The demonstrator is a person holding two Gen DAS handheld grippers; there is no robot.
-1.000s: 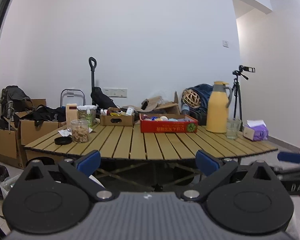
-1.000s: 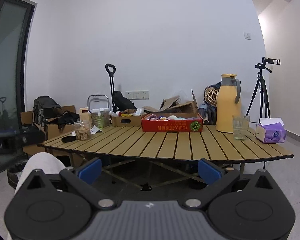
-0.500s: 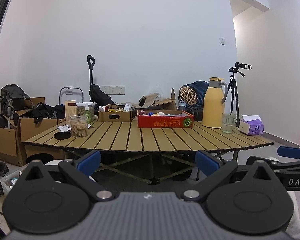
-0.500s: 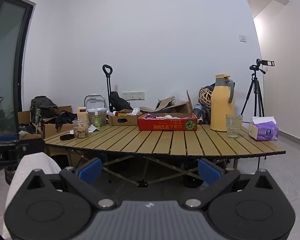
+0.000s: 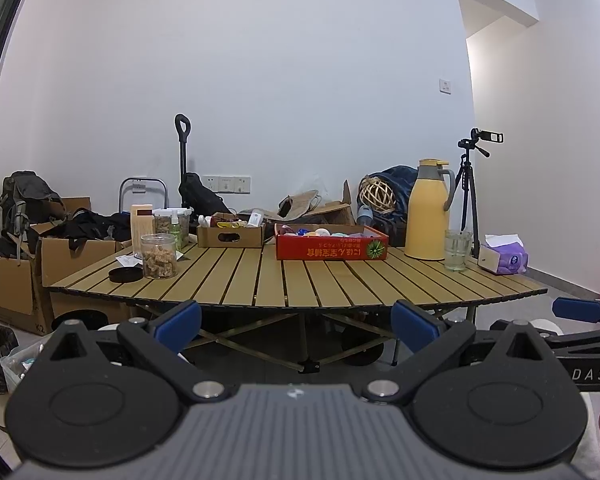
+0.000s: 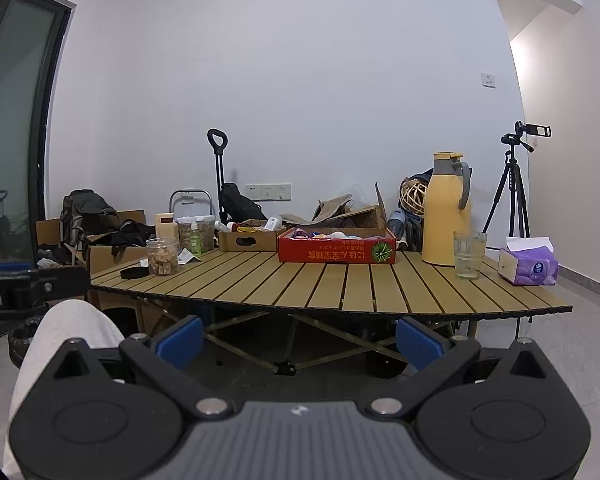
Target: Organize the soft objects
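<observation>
Left gripper (image 5: 296,322): we hold it wide open and empty, blue pads apart, short of the table edge.
Right gripper (image 6: 300,338): likewise spread, gripping nothing.
Soft objects (image 6: 332,235): small colourful pieces heaped in the red cardboard box (image 6: 336,255), mid-table at the far side.
Handling: we judge them light and squashy; pinch each across its bulk.
Table (image 6: 340,284): stiff wooden slats.

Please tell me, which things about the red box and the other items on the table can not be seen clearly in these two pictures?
- Red box contents: both views look nearly level, so its front wall hides all but a few coloured tops.
- Brown cardboard box contents: same low angle; its items are too small to name.
- Drinking glass: whether it holds water cannot be told.
- Right hand-held gripper: cut off by the left view's right edge.
</observation>
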